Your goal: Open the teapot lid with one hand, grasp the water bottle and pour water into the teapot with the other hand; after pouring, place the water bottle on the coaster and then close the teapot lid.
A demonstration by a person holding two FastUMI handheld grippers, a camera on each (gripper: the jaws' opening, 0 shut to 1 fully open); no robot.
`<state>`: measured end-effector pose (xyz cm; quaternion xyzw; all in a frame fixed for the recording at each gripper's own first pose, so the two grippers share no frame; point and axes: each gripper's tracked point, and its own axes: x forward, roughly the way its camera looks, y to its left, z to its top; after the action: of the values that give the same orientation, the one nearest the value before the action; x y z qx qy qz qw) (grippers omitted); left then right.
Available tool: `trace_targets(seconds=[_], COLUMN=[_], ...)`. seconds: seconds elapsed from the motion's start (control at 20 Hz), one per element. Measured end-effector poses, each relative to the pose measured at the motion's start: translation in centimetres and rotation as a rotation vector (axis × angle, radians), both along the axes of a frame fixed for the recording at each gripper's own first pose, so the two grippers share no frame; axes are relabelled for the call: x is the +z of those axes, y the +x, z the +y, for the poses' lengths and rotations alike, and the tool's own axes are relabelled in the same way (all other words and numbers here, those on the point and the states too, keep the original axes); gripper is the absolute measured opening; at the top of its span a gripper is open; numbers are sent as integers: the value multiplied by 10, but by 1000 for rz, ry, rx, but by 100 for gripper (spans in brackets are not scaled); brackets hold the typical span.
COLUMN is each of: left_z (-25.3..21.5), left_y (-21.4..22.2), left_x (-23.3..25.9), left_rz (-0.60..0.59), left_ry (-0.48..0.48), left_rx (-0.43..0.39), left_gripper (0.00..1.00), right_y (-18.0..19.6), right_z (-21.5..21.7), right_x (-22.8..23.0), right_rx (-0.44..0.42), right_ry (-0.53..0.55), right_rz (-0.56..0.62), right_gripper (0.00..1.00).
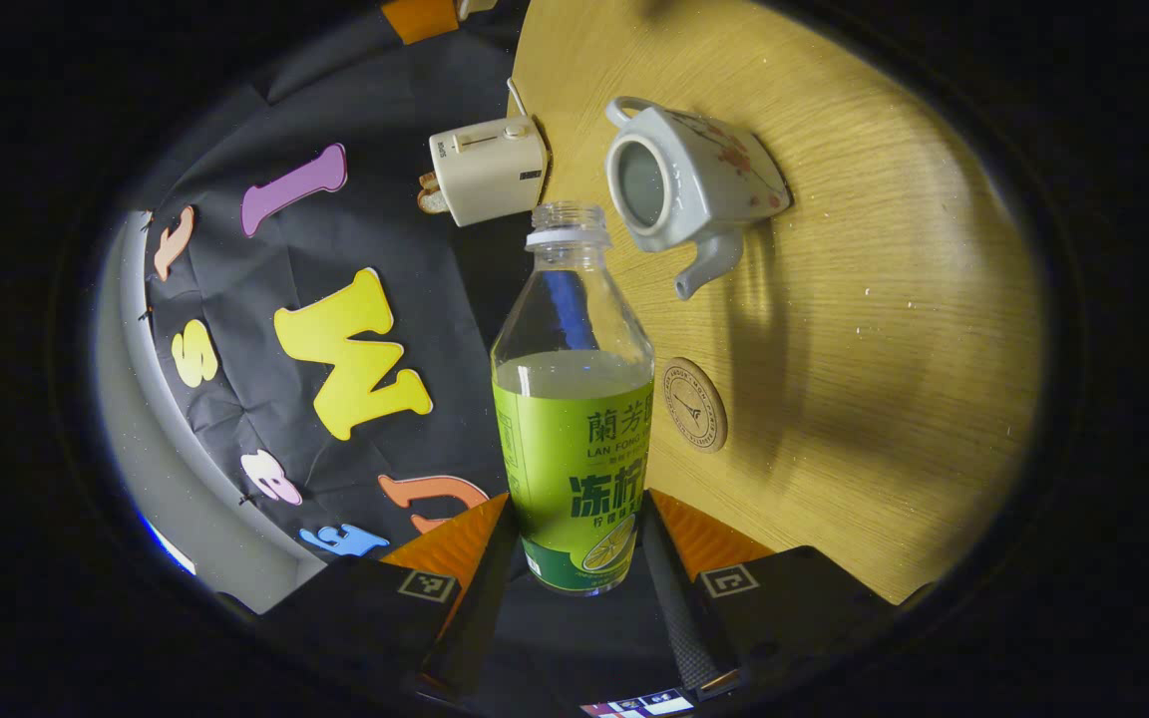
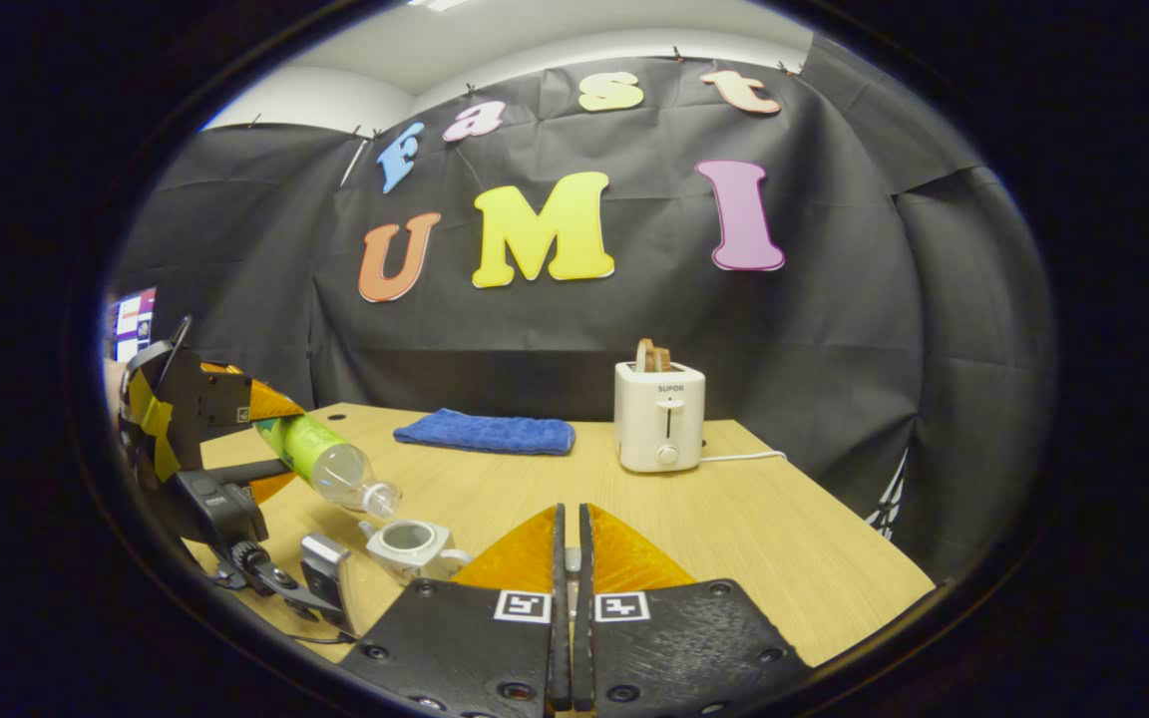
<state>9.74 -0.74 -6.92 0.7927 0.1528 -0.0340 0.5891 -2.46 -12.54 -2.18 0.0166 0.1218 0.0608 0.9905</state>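
the left gripper (image 1: 574, 558) clamps the bottle (image 1: 573, 419), tilted with its open mouth just beside the lidless teapot (image 1: 684, 179). the right gripper (image 2: 570, 558) has its fingers together, perhaps pinching the lid, though i cannot tell. pouring looks imminent or underway; the coaster (image 1: 694, 404) and lid closing remain.

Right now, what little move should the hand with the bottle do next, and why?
Probably tip the water bottle a bit further, with its mouth over the teapot. The teapot's lid is off and its opening is bare, the uncapped bottle is clamped in the left gripper, and the right gripper view shows it tilted with its neck just above the teapot's opening. No stream of water is visible.
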Motion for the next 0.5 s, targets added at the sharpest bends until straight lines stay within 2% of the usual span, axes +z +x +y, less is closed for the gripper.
trace_targets(seconds=[0.5], left_z=[-5], left_y=[2], left_x=[14], left_rz=[-29], left_ry=[134], left_rx=[-45], left_gripper=[73], right_y=[-3], right_z=[-2], right_x=[0], right_rx=[0], right_ry=[6], right_rz=[-1], right_gripper=[1])
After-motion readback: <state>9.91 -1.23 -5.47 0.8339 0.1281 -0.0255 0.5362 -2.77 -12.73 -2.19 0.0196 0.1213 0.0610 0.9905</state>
